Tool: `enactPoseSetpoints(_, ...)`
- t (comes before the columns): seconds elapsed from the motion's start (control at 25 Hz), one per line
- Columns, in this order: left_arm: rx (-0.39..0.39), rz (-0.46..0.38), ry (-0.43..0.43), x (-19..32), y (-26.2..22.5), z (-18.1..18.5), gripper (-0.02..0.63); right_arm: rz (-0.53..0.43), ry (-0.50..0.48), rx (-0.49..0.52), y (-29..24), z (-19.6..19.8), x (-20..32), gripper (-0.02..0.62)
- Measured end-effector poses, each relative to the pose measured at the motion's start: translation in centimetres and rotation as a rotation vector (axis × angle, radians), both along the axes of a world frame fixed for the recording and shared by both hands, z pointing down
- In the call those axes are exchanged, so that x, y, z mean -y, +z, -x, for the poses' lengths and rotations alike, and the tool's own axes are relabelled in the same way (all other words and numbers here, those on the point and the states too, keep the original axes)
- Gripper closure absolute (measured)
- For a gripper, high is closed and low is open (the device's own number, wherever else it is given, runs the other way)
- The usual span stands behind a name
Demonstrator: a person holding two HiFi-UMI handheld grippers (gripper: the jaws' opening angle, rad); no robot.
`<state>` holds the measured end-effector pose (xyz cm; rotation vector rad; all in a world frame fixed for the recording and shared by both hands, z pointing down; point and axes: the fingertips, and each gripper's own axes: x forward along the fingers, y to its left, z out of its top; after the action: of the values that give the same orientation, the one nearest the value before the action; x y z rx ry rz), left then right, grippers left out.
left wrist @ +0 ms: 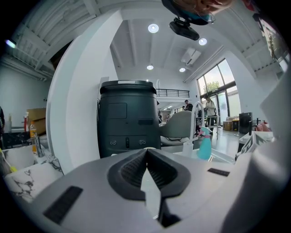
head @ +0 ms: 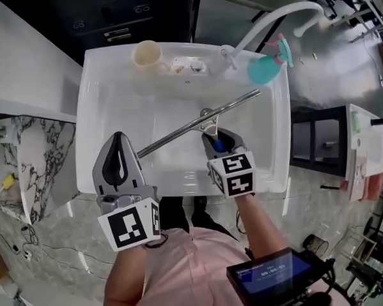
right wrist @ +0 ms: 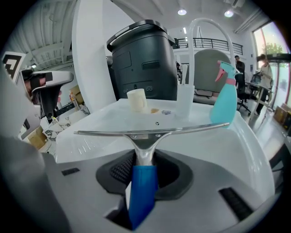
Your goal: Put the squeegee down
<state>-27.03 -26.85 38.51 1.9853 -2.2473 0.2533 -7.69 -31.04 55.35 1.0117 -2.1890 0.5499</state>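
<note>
The squeegee (head: 199, 123) has a long metal blade and a blue handle. It hangs slantwise over the white sink (head: 104, 83), with the blade running from lower left to upper right. My right gripper (head: 218, 141) is shut on the blue handle (right wrist: 142, 186), and the blade (right wrist: 145, 133) lies crosswise just beyond the jaws (right wrist: 144, 159). My left gripper (head: 118, 141) hovers over the sink's front left part, to the left of the blade's lower end. Its jaws (left wrist: 146, 154) are shut with nothing between them.
A cream cup (head: 146, 54) and small scraps sit at the sink's far side. A white curved faucet (head: 280, 15) and a teal spray bottle (head: 267, 65) stand at the far right corner. A black appliance (right wrist: 145, 59) stands behind the sink, and a marble counter (head: 25, 164) lies to the left.
</note>
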Motion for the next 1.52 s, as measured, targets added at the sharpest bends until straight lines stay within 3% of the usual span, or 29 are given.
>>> enactPoseSetpoints(0.48,-0.016,0.037,-0.012,1.2,2.3,1.5,0.597,0.116,-0.021,-0.045,4.1,1.0,-0.4,0.488)
enactPoseSetpoints(0.84,-0.022,0.068,-0.037,2.4,4.2,3.3,0.597,0.259,-0.044,-0.109,8.0,1.3,-1.1,0.488)
enactPoseSetpoints(1.52,-0.049,0.103,-0.062,4.7,6.0,4.6,0.597,0.45,-0.034,-0.15,11.2,1.0,-0.6,0.489)
